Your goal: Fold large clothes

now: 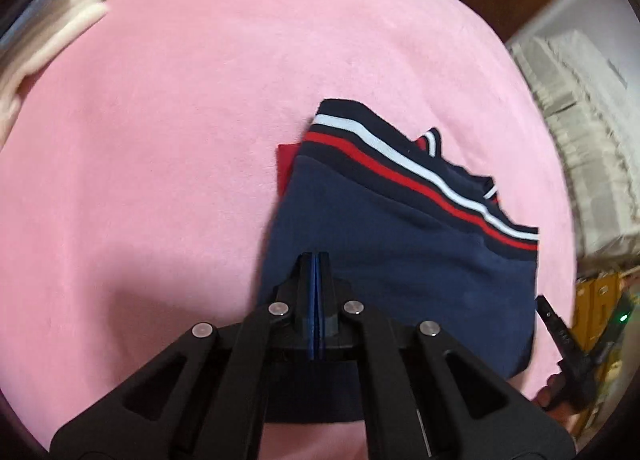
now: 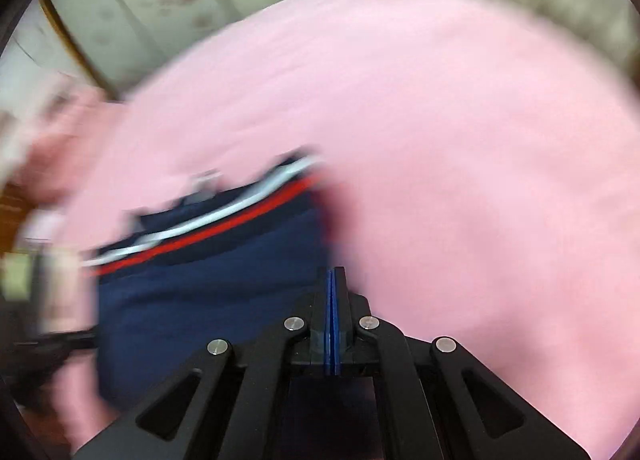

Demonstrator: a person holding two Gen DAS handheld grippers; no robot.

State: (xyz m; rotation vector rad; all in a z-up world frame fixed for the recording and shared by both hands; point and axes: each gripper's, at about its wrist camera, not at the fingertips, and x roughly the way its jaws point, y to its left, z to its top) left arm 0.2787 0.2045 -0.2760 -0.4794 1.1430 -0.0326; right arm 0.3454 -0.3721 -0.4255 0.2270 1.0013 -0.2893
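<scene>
The pink blanket (image 1: pixel 180 140) covers the whole bed, and the folding looks close to finished. On it lies the navy garment (image 1: pixel 400 268), already gathered into a compact, roughly square bundle; its striped hem band (image 1: pixel 420 180), white and red, runs across the far edge, and a red corner (image 1: pixel 286 164) of an under-layer pokes out at the far left of the bundle. I would judge that what is left is a last tidy or a final fold, and perhaps setting the bundle aside. At the far corner of the bed lies some pale cloth (image 1: pixel 52 44), too blurred to name.

The left claw (image 1: pixel 317 260) is low over the near edge of the garment, clenched with its blue pads pressed together; I see no cloth caught between them. The right claw (image 2: pixel 333 274) is at the garment's right edge, likewise clenched on nothing that I can make out, though that view is badly smeared. In the left view it shows only at the garment's far right side.
</scene>
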